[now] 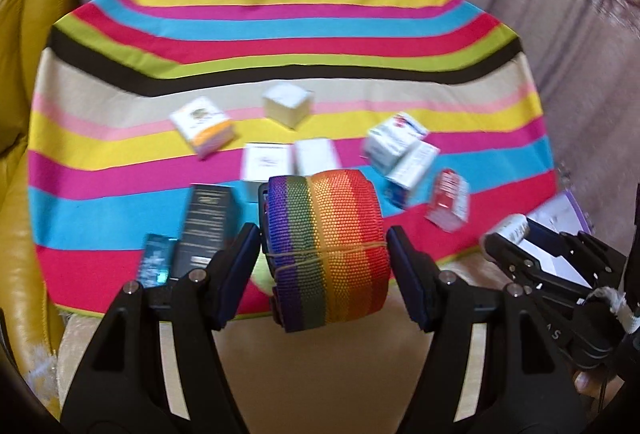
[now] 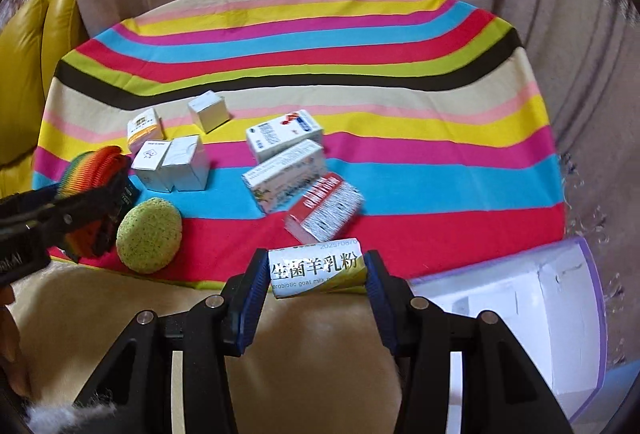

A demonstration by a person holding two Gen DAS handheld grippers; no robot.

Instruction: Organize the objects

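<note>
Striped cloth (image 2: 400, 193) in many colours covers the surface, with a pale curtain behind it and a yellow sofa at the left side.

From the fingers outward: the right gripper (image 2: 317, 272) is closed on a small goat milk powder packet (image 2: 318, 268). Its pads press on the two short ends, so the long axis of the packet lies across the fingers, from left to right in the right wrist view. The packet hangs over the near edge of the cloth. The white box with a purple rim (image 2: 520, 314) lies to the right of these fingers and just beside them, with its open inside facing up. I judge this is the place where the things go, and the right hand is clearly the nearer one to it.

The left gripper (image 1: 324, 254) has a rolled rainbow strap (image 1: 326, 250) between its fingers, and the roll appears held there, though a small gap shows at the right pad. The axis of the roll also lies across the fingers. This hand is further left, so it must pass the right one to reach the box.

Both grippers point steeply down toward the cloth. Beyond them lie several small cartons (image 2: 286, 169) and a green sponge ball (image 2: 149, 236), not yet collected.
</note>
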